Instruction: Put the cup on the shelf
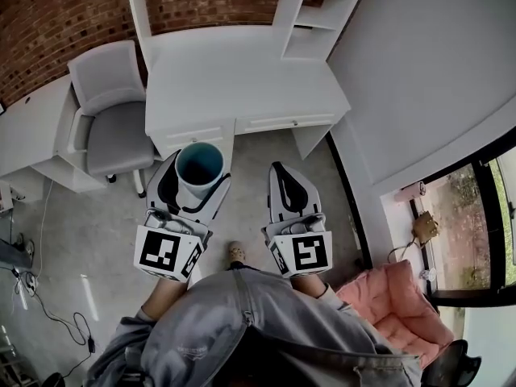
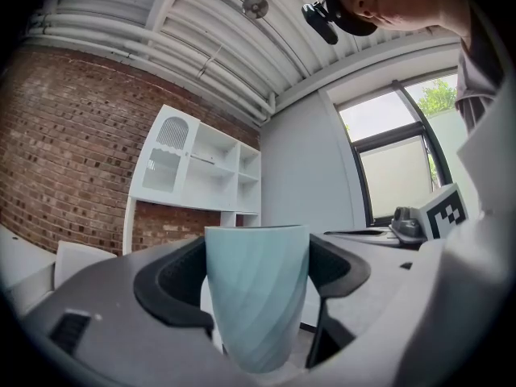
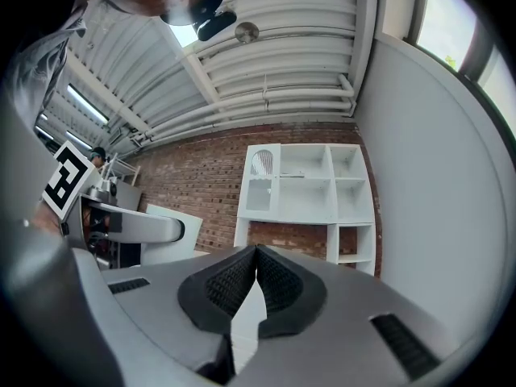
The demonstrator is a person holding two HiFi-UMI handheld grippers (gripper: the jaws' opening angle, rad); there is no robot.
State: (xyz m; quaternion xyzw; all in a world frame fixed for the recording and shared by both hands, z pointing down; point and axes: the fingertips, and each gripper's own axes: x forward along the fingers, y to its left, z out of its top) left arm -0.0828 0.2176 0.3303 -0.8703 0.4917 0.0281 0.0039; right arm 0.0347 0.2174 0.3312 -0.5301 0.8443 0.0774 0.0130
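A pale blue ribbed cup [image 1: 199, 168] stands upright between the jaws of my left gripper [image 1: 196, 185], which is shut on it; both black pads press its sides in the left gripper view, where the cup [image 2: 258, 293] fills the middle. My right gripper [image 1: 284, 190] hangs beside it, shut with nothing held; its pads [image 3: 278, 280] meet at the tips. The white shelf unit [image 1: 318, 10] rises over a white desk [image 1: 242, 79] ahead of me. It shows as open white compartments [image 2: 210, 168] in the left gripper view and as the shelf unit [image 3: 310, 184] in the right gripper view.
A grey office chair [image 1: 113, 119] stands left of the desk, beside another white desk [image 1: 32, 131]. A white wall [image 1: 427, 71] runs along the right, with a pink cushion [image 1: 395, 305] and a window at the lower right. Cables [image 1: 48, 313] lie on the floor at left.
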